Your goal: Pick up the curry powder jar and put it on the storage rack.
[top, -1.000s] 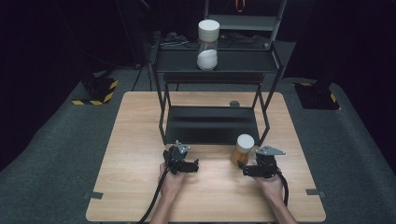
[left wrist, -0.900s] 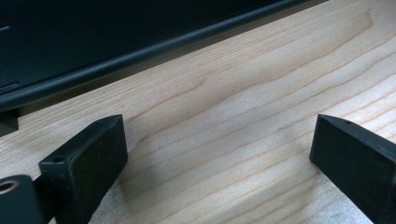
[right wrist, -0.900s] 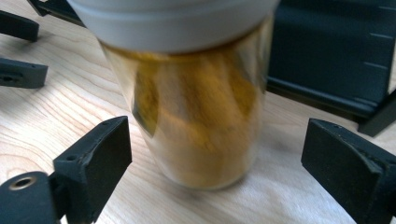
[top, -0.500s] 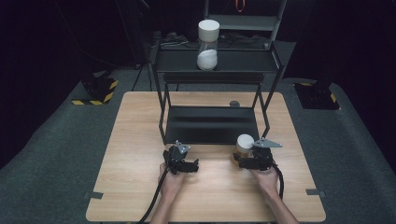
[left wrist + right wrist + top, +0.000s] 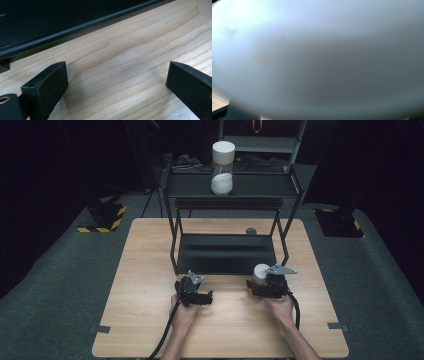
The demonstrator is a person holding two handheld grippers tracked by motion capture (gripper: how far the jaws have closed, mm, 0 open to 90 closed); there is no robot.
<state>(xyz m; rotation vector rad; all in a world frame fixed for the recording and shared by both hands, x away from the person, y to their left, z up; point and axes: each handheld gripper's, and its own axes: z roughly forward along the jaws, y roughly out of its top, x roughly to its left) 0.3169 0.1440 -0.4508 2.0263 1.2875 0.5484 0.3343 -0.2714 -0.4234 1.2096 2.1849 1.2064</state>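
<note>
A dark room surrounds a light wooden tabletop [image 5: 150, 320] that stands on grey carpet, and a black metal shelf rack [image 5: 227, 252] rises from its far half. On the rack's upper shelf stands a tall clear jar [image 5: 223, 167] with a white lid and white contents in its lower part. A small dark round object [image 5: 251, 231] lies on the tabletop behind the rack's lower shelf. Near the front edge, the person's left hand rests with the left hand-held gripper [image 5: 200, 296] low over bare wood, just in front of the rack's lower shelf; the left gripper view shows its two black jaws standing wide apart with nothing but wood grain between them. To the right, the right hand-held gripper [image 5: 260, 287] reaches around a small white-lidded container [image 5: 260, 271] that stands upright on the tabletop, close to the rack's right front leg. Its jaws have just been closing, with the container between them; whether the pads already press on it cannot be told. In the right gripper view the container's pale, blurred surface [image 5: 317, 57] lies very close to the camera
</note>
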